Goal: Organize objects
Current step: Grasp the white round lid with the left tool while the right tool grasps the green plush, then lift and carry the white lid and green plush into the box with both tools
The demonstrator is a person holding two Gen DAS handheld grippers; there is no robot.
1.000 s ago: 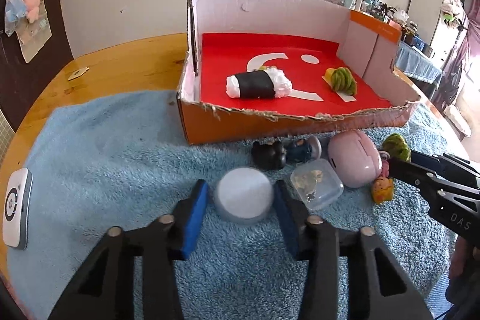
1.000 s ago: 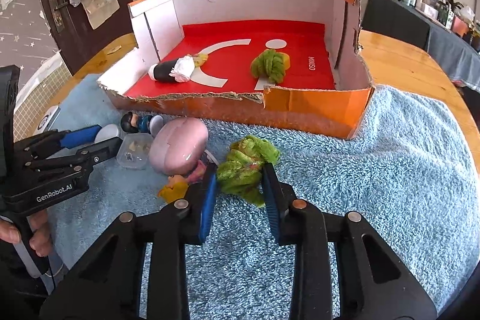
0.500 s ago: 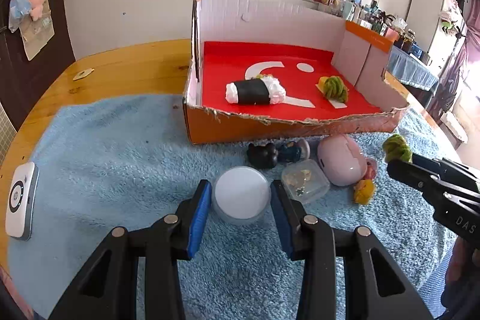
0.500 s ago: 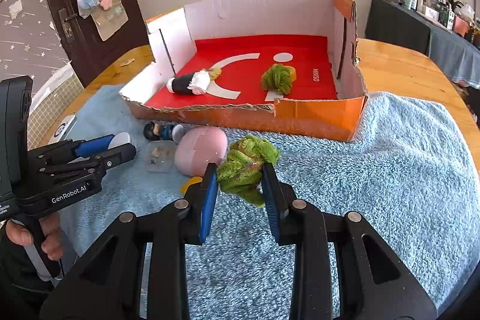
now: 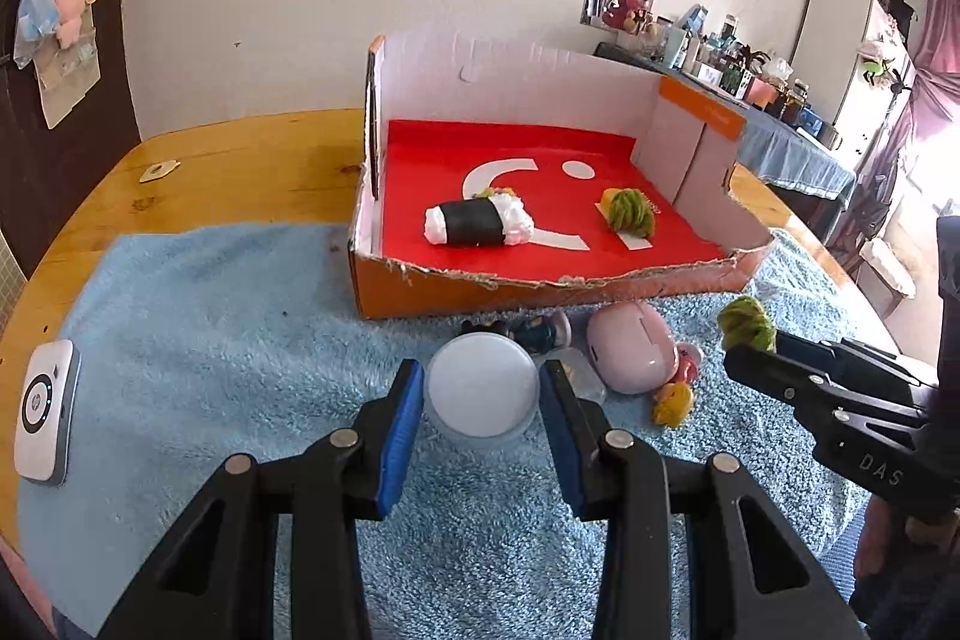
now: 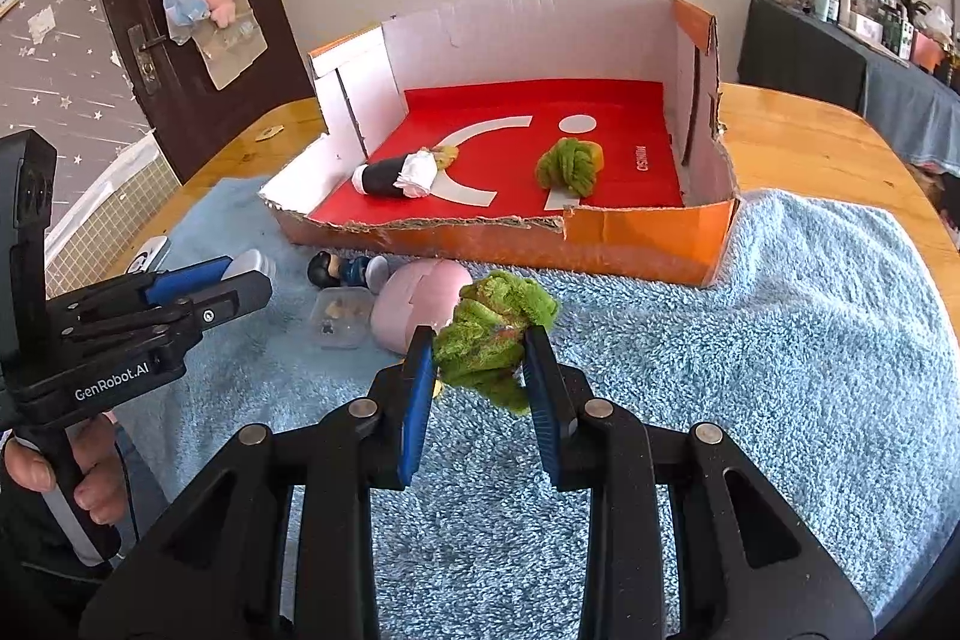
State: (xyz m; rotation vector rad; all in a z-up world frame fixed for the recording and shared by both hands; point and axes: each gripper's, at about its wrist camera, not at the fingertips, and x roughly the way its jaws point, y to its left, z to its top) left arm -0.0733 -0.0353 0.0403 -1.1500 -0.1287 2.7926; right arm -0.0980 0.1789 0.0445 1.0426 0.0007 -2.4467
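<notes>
the left gripper (image 5: 480, 394) is clamped on the round white container (image 5: 482, 383), rigid and smooth, best held across its sides; the right gripper (image 6: 478, 364) squeezes a soft, light green yarn toy (image 6: 493, 331); the box (image 6: 648, 244) at twelve o'clock holds two toys; five small items lie loose before it.

Both tools are black plastic with cut-out triangular windows in the arms and silver round screws at the pivots. The left gripper (image 5: 480, 415) and right gripper (image 6: 483, 379) carry blue ribbed pads (image 5: 396, 436) on their fingers. White lettering reads "GenRobot.AI" on one body, "DAS" on the other. The person's sleeve (image 5: 948, 340) looks dark, perhaps navy.
</notes>
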